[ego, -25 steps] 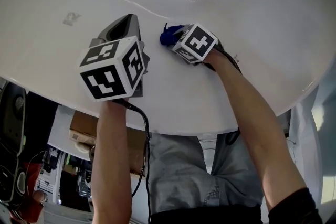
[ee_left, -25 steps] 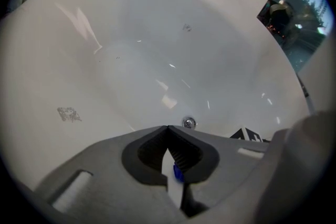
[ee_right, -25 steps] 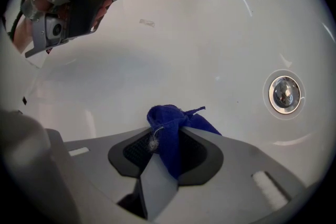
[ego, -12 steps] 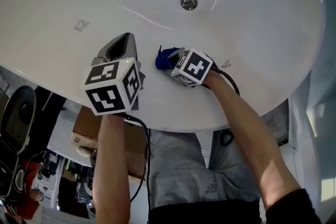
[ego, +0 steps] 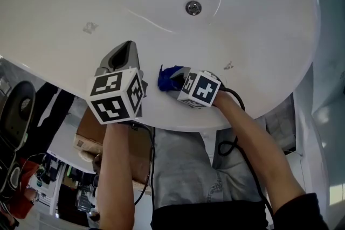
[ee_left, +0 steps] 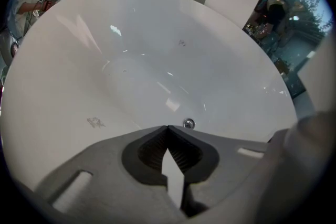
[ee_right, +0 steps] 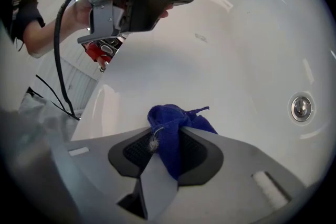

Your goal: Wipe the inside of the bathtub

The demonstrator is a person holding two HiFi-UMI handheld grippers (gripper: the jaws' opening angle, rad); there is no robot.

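Against the near wall of the bathtub (ego: 259, 19), we have dragged the blue cloth (ego: 167, 76) back from the drain (ego: 193, 7). Our right gripper (ego: 176, 81) pinches it, forearm reaching over the rim. Our left gripper (ego: 125, 47) hovers alongside, jaws pressed together.

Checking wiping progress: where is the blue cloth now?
The blue cloth is pinched in the jaws of the right gripper, at the near wall of the bathtub, below the drain in the head view.
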